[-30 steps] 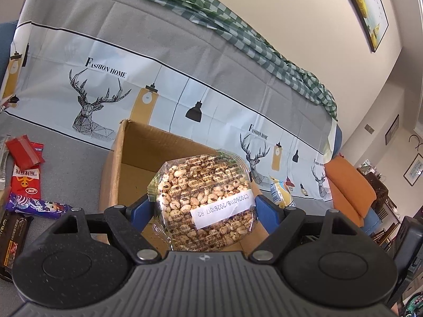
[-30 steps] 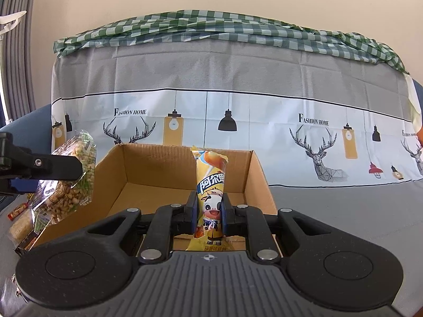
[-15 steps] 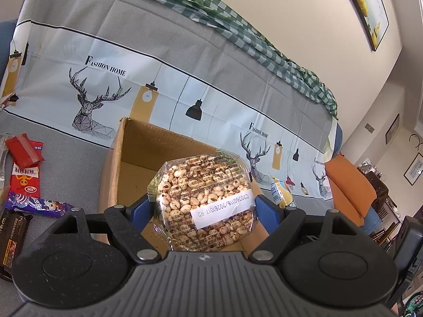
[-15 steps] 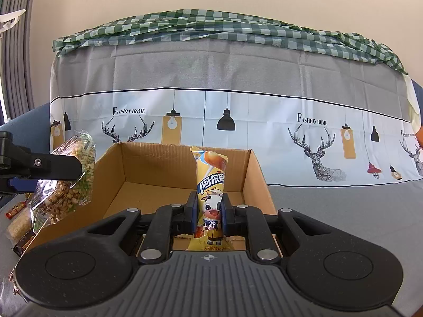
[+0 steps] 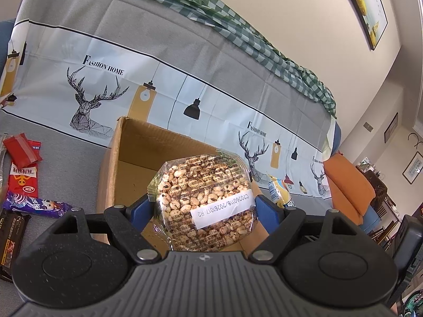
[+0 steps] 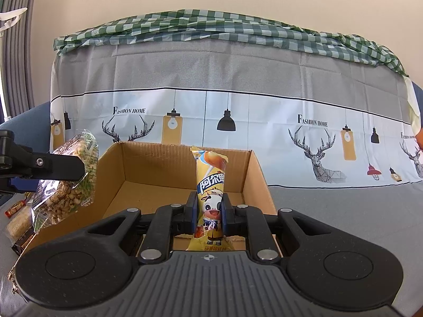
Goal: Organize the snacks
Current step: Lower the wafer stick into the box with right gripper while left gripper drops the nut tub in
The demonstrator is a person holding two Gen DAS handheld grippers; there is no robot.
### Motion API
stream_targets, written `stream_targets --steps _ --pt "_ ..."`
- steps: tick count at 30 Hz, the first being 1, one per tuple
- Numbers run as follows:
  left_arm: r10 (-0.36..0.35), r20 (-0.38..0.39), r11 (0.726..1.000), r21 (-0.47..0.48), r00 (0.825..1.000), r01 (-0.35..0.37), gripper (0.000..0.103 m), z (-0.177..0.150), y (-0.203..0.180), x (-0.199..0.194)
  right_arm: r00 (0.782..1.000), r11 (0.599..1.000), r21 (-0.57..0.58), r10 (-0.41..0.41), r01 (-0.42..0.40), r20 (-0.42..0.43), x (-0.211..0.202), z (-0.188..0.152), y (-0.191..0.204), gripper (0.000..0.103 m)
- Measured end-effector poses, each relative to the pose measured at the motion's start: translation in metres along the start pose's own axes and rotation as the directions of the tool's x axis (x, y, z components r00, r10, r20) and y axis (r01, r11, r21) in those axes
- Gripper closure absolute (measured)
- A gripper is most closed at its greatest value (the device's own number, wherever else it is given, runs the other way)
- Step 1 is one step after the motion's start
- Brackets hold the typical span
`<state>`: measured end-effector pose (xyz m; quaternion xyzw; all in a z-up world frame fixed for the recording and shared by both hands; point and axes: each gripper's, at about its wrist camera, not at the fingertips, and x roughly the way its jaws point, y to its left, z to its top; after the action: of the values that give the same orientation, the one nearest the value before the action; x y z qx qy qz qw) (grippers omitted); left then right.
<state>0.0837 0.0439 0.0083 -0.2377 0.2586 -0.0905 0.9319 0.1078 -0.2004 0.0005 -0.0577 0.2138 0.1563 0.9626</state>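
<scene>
My left gripper (image 5: 203,207) is shut on a clear round pack of puffed grain (image 5: 205,198) with a white label, held above the near left corner of an open cardboard box (image 5: 124,153). My right gripper (image 6: 210,210) is shut on a tall yellow snack packet with a cartoon cow (image 6: 210,192), upright above the near side of the same box (image 6: 182,166). The left gripper and its grain pack (image 6: 66,174) show at the left of the right wrist view. The yellow packet's top (image 5: 279,192) shows past the grain pack in the left wrist view.
Loose snacks lie on the grey cloth left of the box: red packets (image 5: 22,163), a purple bar (image 5: 37,203), a dark pack (image 5: 10,235). A deer-print cloth (image 6: 264,121) rises behind the box. An orange cushion (image 5: 349,185) lies far right.
Both grippers have drifted slightly forward over the box, each keeping its hold. Nothing has been let go.
</scene>
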Motion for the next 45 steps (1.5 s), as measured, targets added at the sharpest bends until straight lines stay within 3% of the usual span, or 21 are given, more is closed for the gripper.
stream_targets --steps 45 --pt "-0.001 0.004 1.000 0.001 1.000 0.001 0.018 -0.0013 -0.0014 0.0011 1.000 1.000 -0.011 0.002 -0.002 0.001 0.0017 -0.0017 0.0036 0.086"
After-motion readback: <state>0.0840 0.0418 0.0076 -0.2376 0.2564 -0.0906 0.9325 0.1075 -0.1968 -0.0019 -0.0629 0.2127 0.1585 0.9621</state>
